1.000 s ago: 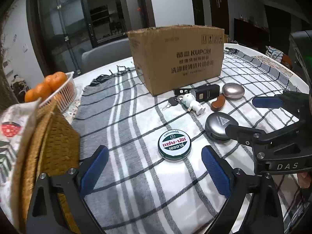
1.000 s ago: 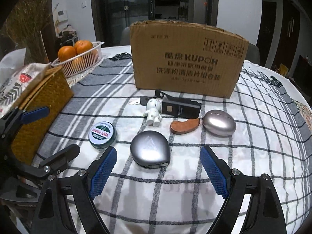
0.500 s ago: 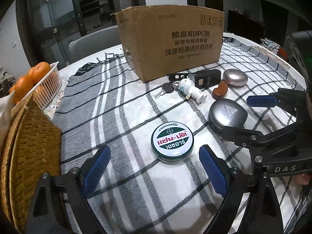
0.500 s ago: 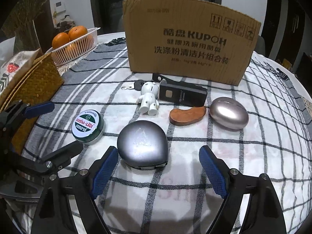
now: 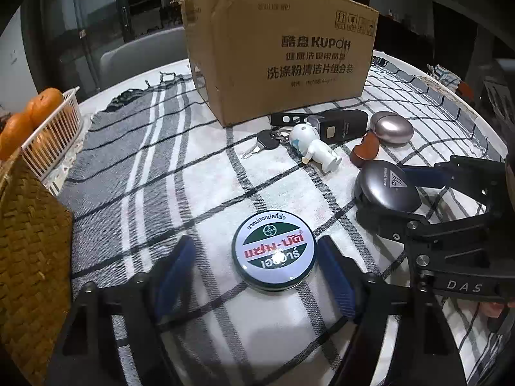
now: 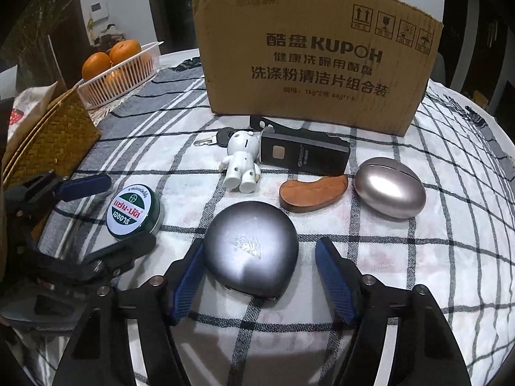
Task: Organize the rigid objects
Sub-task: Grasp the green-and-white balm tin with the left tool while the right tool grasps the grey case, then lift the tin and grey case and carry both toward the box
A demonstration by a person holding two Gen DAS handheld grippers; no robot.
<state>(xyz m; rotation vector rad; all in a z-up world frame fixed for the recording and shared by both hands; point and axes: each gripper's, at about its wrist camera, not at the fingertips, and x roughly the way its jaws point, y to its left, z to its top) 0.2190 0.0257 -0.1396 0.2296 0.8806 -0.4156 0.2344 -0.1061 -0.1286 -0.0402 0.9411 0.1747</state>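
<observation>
Left gripper (image 5: pixel 254 268) jaws closing around round green-and-white balm tin (image 5: pixel 273 252) lying on checked tablecloth (image 5: pixel 199 173), right pad touching tin's rim, left pad still apart. Right gripper (image 6: pixel 259 270) jaws closing around grey teardrop-shaped metal case (image 6: pixel 251 249) lying just right of tin, left pad touching, right pad apart; brown cardboard box (image 6: pixel 315 61) standing behind.

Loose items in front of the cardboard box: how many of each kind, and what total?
Round tin: 1
Grey teardrop case: 1
Metal egg: 1
Wooden piece: 1
Black device: 1
White figurine: 1
Key: 1
Total: 7
</observation>
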